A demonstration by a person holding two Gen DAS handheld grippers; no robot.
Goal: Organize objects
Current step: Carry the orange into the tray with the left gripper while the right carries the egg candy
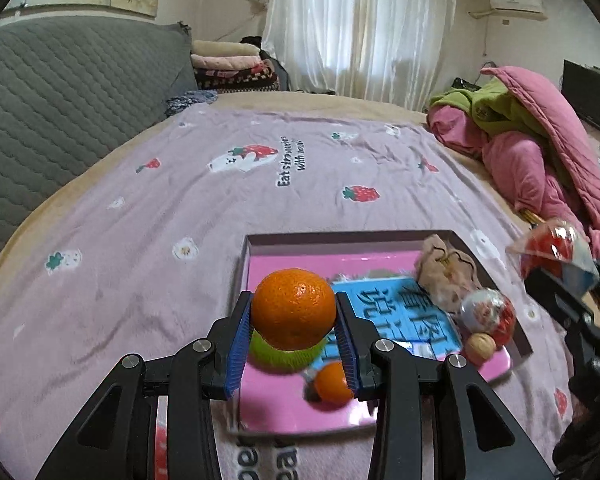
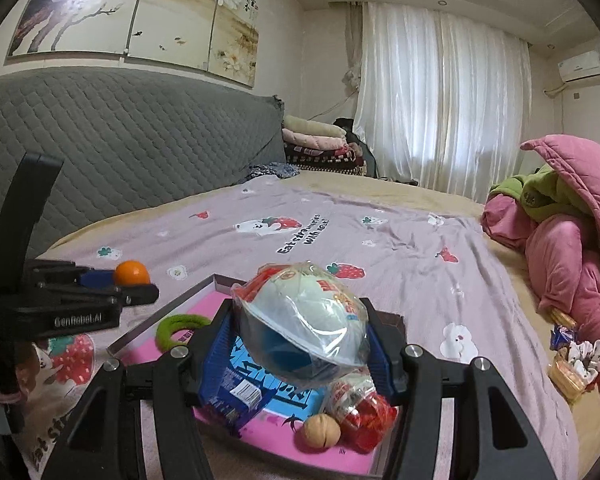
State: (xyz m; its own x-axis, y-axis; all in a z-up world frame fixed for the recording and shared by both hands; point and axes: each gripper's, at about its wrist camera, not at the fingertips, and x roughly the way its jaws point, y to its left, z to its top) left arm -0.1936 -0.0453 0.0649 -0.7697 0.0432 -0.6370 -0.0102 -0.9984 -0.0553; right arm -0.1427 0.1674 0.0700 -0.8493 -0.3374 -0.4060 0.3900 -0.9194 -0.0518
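The bed (image 1: 148, 216) carries a lilac blanket (image 1: 300, 184) printed with strawberries, and on it, toward the near edge, sits the pink tray (image 1: 247, 264) — the landmark for everything else. Its long sides run left to right across the left wrist view.

Beyond the tray's right side, at the edge of the bed, lies a heap of pink quilt (image 1: 540, 160) with a green garment tucked in it.

Held above the tray's near right part, the right tongs (image 2: 300, 344) are clamped on a plastic-wrapped toy egg (image 2: 300, 320); its long axis runs from upper left to lower right between the blue pads, the blue half low and toward the camera. Over the tray's near left corner, the left tongs (image 1: 294, 316) grip an orange (image 1: 294, 308) squarely between their pads — round, with no clear long axis, and lifted clear of the tray floor.

Inside the tray, a blue printed card (image 1: 412, 320) lies flat at the middle. A beige pouch (image 1: 444, 276) rests in the far right corner. A green ring (image 1: 284, 354) lies under the held orange. A second wrapped egg (image 1: 488, 314), red and silver, lies by the right wall, with a smaller orange (image 1: 332, 382) near the front wall and a walnut (image 1: 480, 348) just in front of the egg.
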